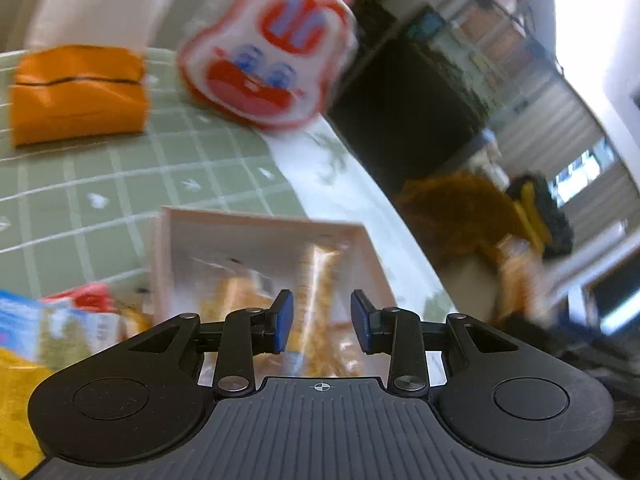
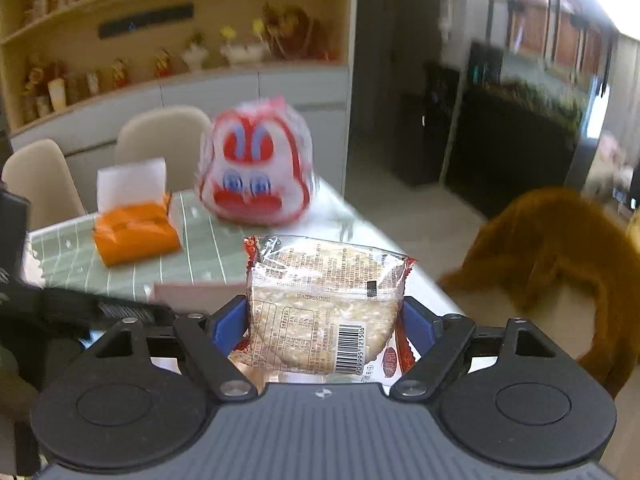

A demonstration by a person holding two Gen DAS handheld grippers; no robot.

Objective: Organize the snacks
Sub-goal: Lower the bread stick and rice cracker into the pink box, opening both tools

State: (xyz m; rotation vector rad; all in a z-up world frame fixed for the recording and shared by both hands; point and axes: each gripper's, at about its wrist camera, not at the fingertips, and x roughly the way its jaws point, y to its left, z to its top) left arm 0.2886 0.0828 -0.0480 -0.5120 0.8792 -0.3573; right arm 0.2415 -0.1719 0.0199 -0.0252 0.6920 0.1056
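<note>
My right gripper (image 2: 324, 328) is shut on a clear rice cracker packet (image 2: 320, 296) with red ends, which stands upright between the blue pads (image 2: 228, 326) above the table. My left gripper (image 1: 322, 320) is open, its blue pads a narrow gap apart with nothing between them. It hovers over a pale pink box (image 1: 256, 236) that holds several blurred snack packets. More snack packets (image 1: 48, 332) lie at the lower left of the left wrist view. The box's edge (image 2: 188, 292) shows behind the cracker in the right wrist view.
A green gridded tablecloth (image 1: 120, 184) covers the table. On it stand an orange tissue box (image 1: 76, 92) (image 2: 134, 232) and a red-and-white rabbit-face bag (image 1: 268, 48) (image 2: 256, 172). A brown furry chair cover (image 2: 560, 256) is off the right edge. Beige chairs (image 2: 160, 136) and shelves stand behind.
</note>
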